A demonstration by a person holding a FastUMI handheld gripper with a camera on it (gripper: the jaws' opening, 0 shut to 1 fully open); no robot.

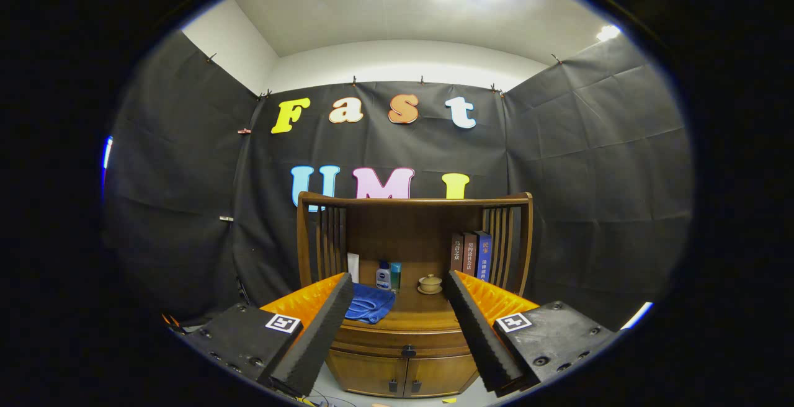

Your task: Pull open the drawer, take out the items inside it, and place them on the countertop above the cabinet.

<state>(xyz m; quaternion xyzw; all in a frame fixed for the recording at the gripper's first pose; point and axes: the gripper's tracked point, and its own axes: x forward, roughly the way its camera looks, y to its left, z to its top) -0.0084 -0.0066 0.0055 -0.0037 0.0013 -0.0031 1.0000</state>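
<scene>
A small wooden cabinet (406, 370) stands ahead of me against the booth's wall. Its drawer (397, 340) is closed, with a dark knob (408, 351) in the middle of its front. Under the drawer are two doors with small dark handles. The countertop (415, 311) above the drawer carries a crumpled blue cloth (370, 303) on the left and a small lidded tea cup on a saucer (430, 284) further back. My gripper (397, 332) is open, its fingers wide apart, with the cabinet seen between them at a distance. Nothing is between the fingers.
At the back of the countertop stand a blue-and-white bottle (384, 275), a teal bottle (396, 275) and a white object (353, 267). Three books (471, 257) stand upright at the right. A curved wooden back with slatted sides (414, 199) rises behind the top.
</scene>
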